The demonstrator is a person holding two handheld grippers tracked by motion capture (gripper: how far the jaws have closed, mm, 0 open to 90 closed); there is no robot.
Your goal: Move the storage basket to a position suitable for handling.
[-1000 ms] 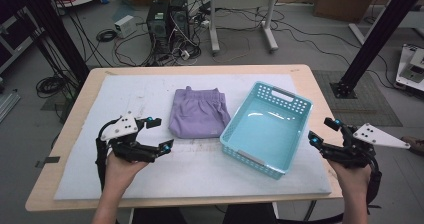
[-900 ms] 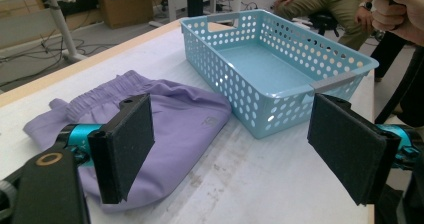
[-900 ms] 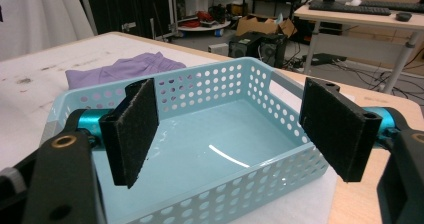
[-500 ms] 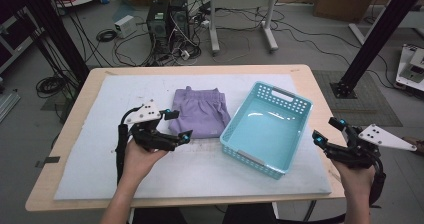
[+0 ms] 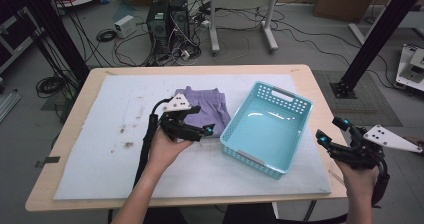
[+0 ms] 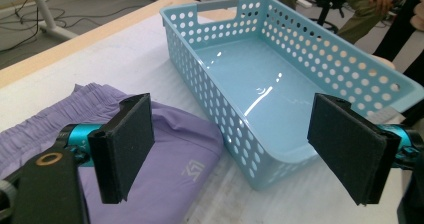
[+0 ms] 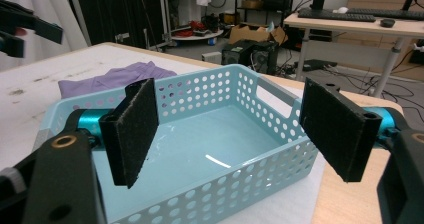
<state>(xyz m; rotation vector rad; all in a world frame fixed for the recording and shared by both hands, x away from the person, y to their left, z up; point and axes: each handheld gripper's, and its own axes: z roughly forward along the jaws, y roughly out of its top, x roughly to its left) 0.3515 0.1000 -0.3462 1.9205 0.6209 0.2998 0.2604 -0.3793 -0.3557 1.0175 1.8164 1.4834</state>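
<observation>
A folded purple garment [image 5: 210, 103] lies on the white mat, just left of an empty light-blue perforated basket [image 5: 280, 92]. My left gripper [image 5: 204, 120] is open over the garment's near right corner, close to the basket's left wall. In the left gripper view its pads [image 6: 127, 144] stand wide apart, with the garment [image 6: 170, 149] under the left one and the basket [image 6: 200, 84] ahead. My right gripper [image 5: 328, 130] is open off the table's right edge, beside the basket. In the right gripper view its jaws [image 7: 240, 131] frame the basket [image 7: 200, 96], and the garment [image 7: 120, 76] lies beyond.
The mat [image 5: 100, 149] has dark smudges on its left part. Bare wooden table edge [image 5: 320, 84] runs along the right. Past the table stand a computer tower [image 5: 165, 19], cables, a desk and black posts. A seated person [image 6: 350, 9] is beyond the basket.
My left gripper has travelled right from the mat's left part to the garment's near right corner. My right gripper has shifted slightly and stays open.
</observation>
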